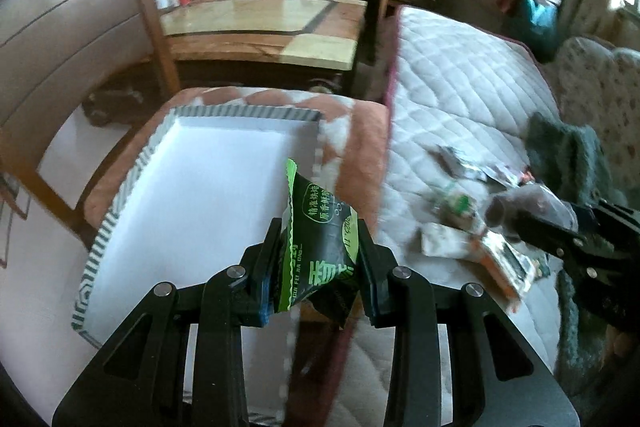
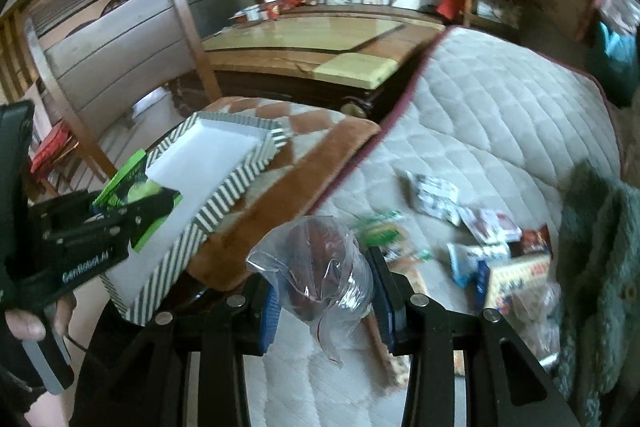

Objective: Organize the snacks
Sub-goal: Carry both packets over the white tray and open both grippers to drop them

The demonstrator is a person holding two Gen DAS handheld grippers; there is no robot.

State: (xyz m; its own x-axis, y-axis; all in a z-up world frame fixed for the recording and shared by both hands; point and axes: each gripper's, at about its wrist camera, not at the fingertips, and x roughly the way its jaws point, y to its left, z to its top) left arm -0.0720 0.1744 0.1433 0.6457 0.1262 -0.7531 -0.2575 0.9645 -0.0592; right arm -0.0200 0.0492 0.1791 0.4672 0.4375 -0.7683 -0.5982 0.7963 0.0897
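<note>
My left gripper (image 1: 318,251) is shut on a green and black snack packet (image 1: 316,239), held over the right part of a white tray with a striped rim (image 1: 120,207). My right gripper (image 2: 324,279) is shut on a clear bag with a dark red-brown snack (image 2: 316,267) inside. It hangs above the quilted white bed cover (image 2: 500,115), right of the tray (image 2: 224,187). In the right wrist view the left gripper (image 2: 132,211) and its green packet (image 2: 124,183) show over the tray's left side. The right gripper (image 1: 520,215) appears at the right edge of the left wrist view.
Several loose snack packets (image 2: 480,239) lie scattered on the bed cover. The tray rests on a brown and white checked cushion (image 2: 320,135). A dark green fuzzy cloth (image 2: 596,239) lies at right. A wooden low table (image 2: 312,43) stands behind. A hand (image 2: 24,323) grips the left tool.
</note>
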